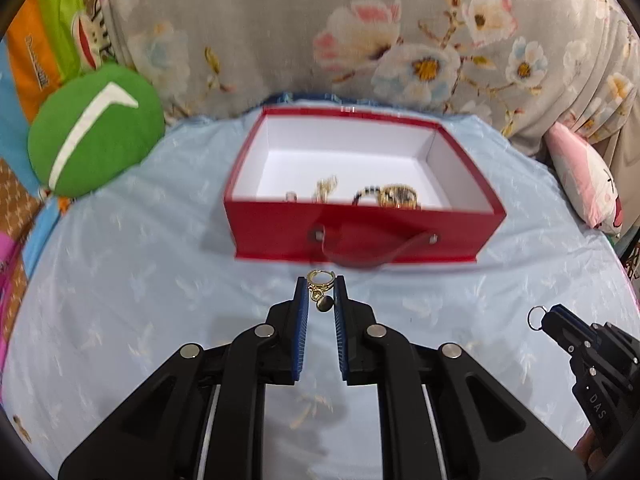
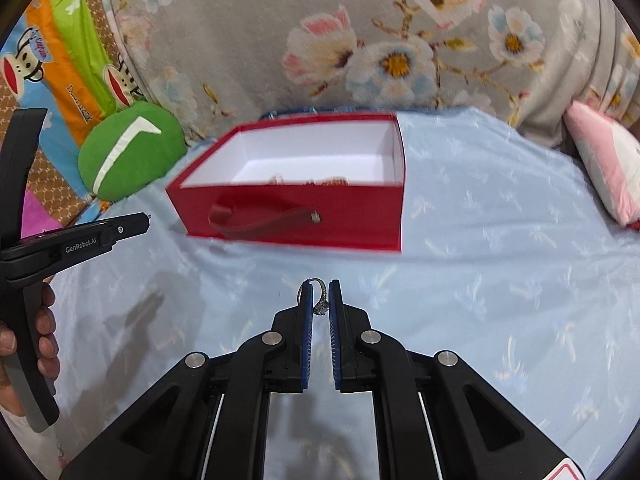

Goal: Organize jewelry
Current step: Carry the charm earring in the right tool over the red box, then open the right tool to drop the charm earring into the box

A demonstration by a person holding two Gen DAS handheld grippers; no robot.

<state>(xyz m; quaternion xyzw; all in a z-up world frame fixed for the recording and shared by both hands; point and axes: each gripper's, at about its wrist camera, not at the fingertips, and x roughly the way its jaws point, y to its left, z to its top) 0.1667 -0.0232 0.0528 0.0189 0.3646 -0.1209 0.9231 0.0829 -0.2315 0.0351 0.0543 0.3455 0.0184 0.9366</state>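
An open red box (image 1: 360,236) with a white inside stands on the light blue sheet; it also shows in the right wrist view (image 2: 304,220). Gold pieces (image 1: 326,190) and a dark beaded bracelet with a gold one (image 1: 394,196) lie in it. My left gripper (image 1: 321,286) is shut on a gold hoop earring with a dark pendant (image 1: 320,290), just before the box's front wall. My right gripper (image 2: 320,292) is shut on a silver ring with a stone (image 2: 318,298), short of the box. The right gripper with the ring also shows in the left wrist view (image 1: 538,318).
A green round cushion (image 1: 96,132) lies left of the box. A grey floral cushion (image 1: 360,32) rises behind it. A pink and white pillow (image 1: 588,176) sits at the right edge. A red strap handle (image 1: 372,252) hangs on the box front.
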